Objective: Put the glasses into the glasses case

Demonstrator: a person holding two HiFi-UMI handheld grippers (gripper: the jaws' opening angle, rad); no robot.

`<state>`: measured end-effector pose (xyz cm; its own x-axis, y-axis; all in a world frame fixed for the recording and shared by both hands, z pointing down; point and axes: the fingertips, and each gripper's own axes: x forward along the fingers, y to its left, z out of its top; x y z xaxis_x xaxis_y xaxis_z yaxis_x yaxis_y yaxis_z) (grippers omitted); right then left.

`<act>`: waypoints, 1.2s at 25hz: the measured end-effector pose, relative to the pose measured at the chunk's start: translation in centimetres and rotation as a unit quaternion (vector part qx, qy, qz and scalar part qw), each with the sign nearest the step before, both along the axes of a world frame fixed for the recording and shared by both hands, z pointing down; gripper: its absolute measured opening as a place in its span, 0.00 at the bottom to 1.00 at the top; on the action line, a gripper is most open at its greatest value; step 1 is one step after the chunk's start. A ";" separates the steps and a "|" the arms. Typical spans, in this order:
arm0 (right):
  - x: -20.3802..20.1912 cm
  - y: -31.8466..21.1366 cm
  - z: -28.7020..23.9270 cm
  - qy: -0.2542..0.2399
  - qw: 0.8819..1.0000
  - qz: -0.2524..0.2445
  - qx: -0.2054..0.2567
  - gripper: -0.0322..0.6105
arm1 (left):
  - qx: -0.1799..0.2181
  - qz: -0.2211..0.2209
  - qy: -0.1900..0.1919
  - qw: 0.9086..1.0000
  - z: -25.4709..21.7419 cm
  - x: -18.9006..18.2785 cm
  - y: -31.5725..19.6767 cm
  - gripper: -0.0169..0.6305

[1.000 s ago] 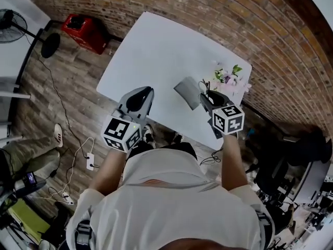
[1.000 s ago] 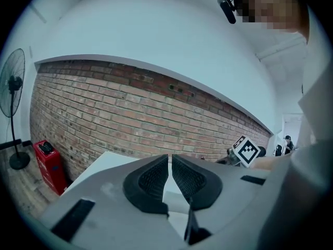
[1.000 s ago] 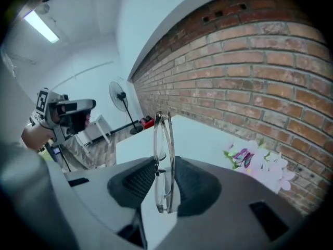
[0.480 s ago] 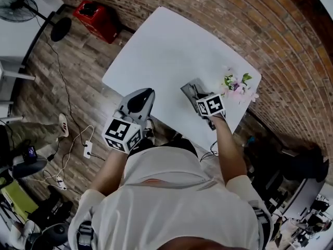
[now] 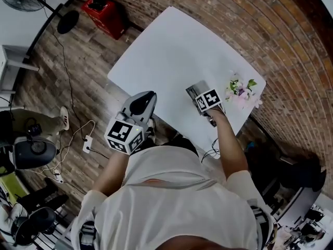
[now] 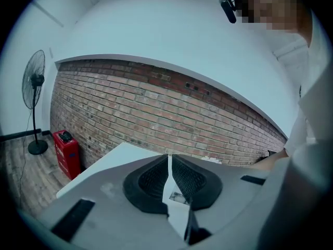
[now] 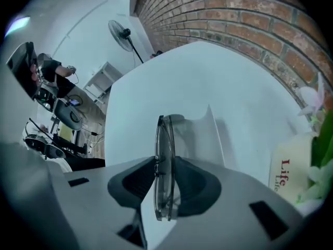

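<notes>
In the right gripper view, folded clear-framed glasses [image 7: 164,139] stand on edge between the pads of my right gripper [image 7: 166,161], which is shut on them. The gripper points steeply down at the open grey glasses case [image 7: 208,137] lying on the white table [image 7: 156,77]. The glasses' far end hangs just over the case. From the head view the right gripper's marker cube [image 5: 208,99] covers most of the case [image 5: 194,89]. My left gripper [image 5: 147,95] hovers at the table's near edge, left of the case, shut with nothing in it [image 6: 170,158].
A small bunch of flowers [image 5: 242,89] and a printed box [image 7: 292,171] sit right of the case near the table's right corner. On the floor to the left are a red crate [image 5: 105,9], a standing fan [image 6: 35,82] and cables [image 5: 78,139].
My right gripper has dropped and tipped downward with the glasses, coming over the case. The left gripper has sunk slightly.
</notes>
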<state>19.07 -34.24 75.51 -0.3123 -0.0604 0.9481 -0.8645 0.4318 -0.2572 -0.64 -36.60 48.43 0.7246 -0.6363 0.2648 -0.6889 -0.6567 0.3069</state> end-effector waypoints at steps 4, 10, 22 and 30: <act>0.0 0.2 0.5 0.005 1.000 -0.008 -0.028 0.32 | -0.001 0.001 0.003 1.000 -0.1 -0.1 0.3 0.08; 0.2 -0.6 -0.8 -0.003 1.000 0.009 0.024 0.39 | 0.000 0.009 0.009 1.000 -0.3 0.4 0.7 0.08; 0.7 -2.4 -20.0 -0.090 0.933 0.118 0.329 0.25 | 0.046 0.036 0.035 0.998 -3.5 1.7 -0.2 0.08; 2.9 1.3 -34.2 -0.090 0.839 0.166 0.510 0.13 | 0.098 0.069 0.055 0.991 -8.0 3.6 -1.3 0.08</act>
<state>21.94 -32.91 41.29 -0.2508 -0.9236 0.2899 -0.9673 0.2504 -0.0391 2.98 -37.91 40.44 0.8263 -0.5600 0.0597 -0.5571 -0.7974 0.2318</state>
